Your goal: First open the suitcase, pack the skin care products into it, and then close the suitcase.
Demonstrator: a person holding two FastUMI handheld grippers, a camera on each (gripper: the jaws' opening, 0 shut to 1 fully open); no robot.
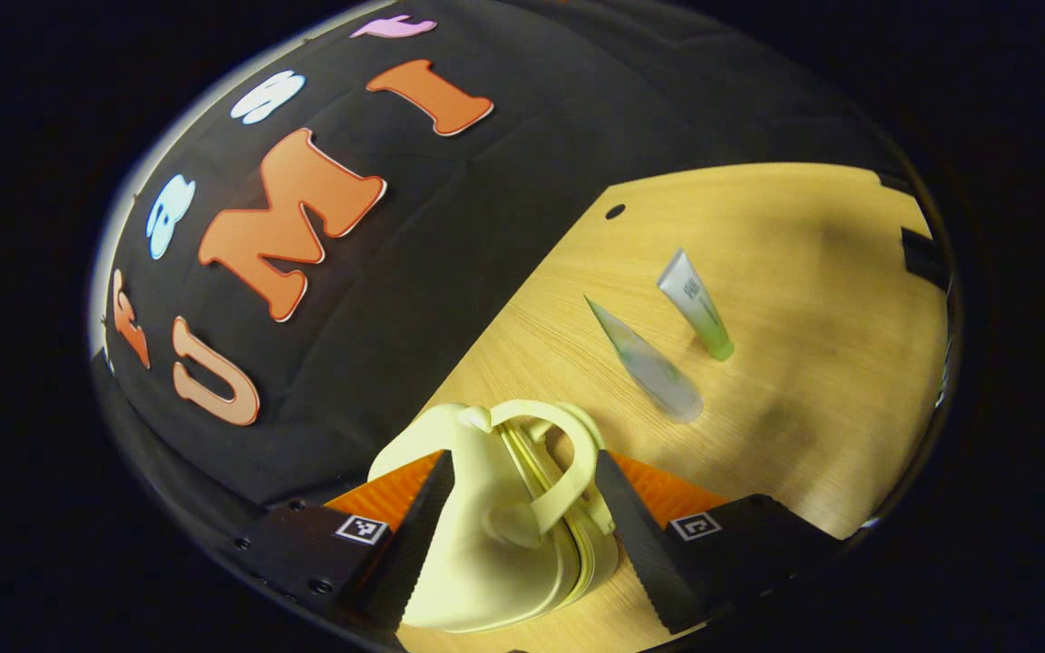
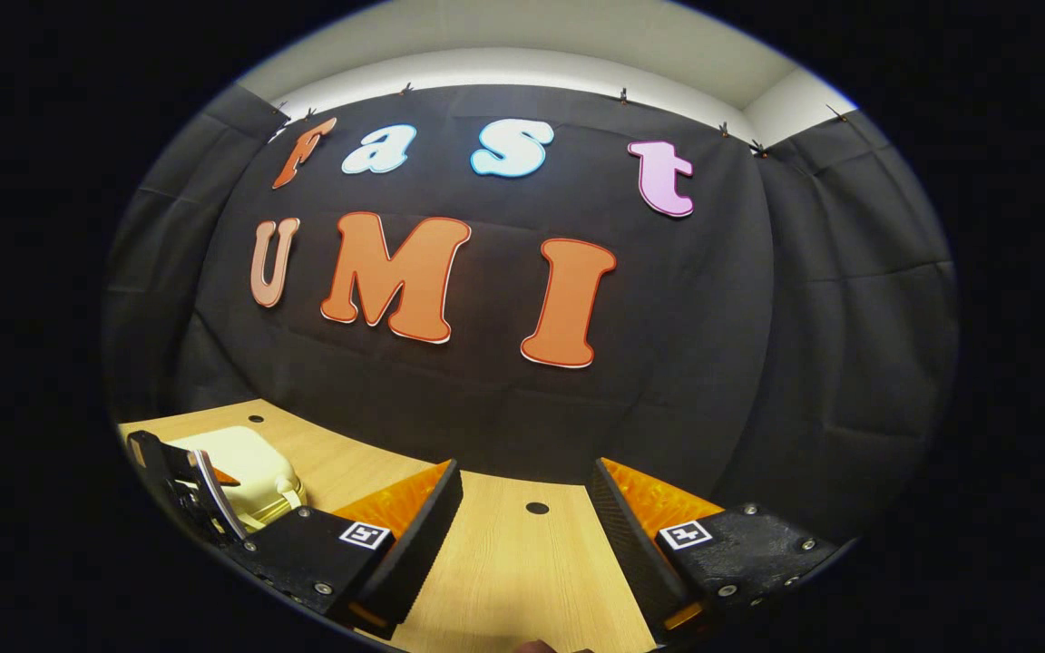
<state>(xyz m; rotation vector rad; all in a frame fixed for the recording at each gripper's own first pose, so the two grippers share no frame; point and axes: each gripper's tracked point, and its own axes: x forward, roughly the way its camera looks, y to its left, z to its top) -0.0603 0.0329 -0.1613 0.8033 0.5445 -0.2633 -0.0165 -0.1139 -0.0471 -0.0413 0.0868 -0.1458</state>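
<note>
Pale-yellow hard-shell suitcase, shut, handle up, sits between the wide-spread left gripper fingers; right gripper gapes empty.

The suitcase is a pale cream yellow all over, handle included, with a slightly deeper yellow line along its seam. It sits on a table of light honey-coloured wood with a fine straight grain and small dark round holes. Beyond the suitcase on that table lie two skin care tubes: the nearer tube is frosted, translucent white with a faint green tint, and the farther tube is silvery grey fading to bright green at its cap end. In the right gripper view, the suitcase shows the same cream shade at the far left of the table; above the black cloth the wall is off-white.
</note>
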